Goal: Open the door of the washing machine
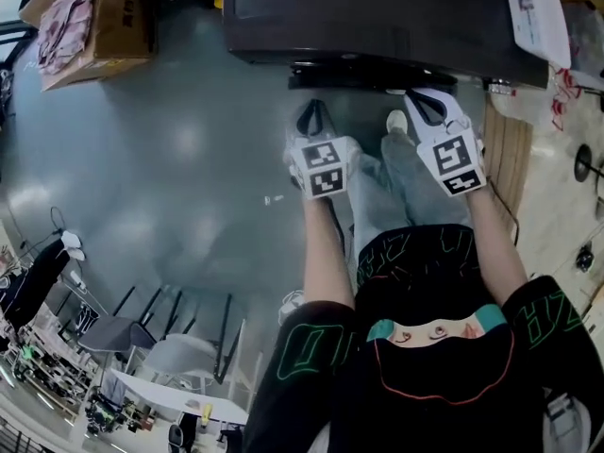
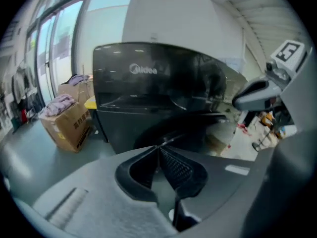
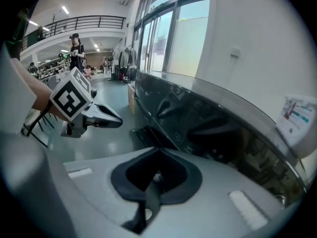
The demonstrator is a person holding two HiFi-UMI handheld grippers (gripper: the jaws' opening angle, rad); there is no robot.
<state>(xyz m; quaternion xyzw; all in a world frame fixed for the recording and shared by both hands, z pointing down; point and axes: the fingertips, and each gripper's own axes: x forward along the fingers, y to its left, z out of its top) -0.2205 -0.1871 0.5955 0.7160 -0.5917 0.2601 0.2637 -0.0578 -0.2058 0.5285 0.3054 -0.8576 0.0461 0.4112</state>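
The black washing machine [image 1: 377,12] stands at the top of the head view, its front facing me. In the left gripper view its dark round door [image 2: 185,128] sits low on the front of the washing machine [image 2: 158,78]. My left gripper [image 1: 314,109] hangs shut and empty just before the machine's front, left of centre. Beside it, my right gripper [image 1: 422,97] is also shut and empty, a little nearer the machine. The left gripper [image 2: 159,147] points at the door. The right gripper [image 3: 157,150] looks along the machine's glossy front [image 3: 208,118]. Neither touches the machine.
A cardboard box with clothes [image 1: 90,22] stands on the grey floor to the machine's left. A white pouch [image 1: 538,8] lies on the machine's top at the right. A wooden board [image 1: 508,149] leans at the right. Grey chairs [image 1: 179,347] stand behind me.
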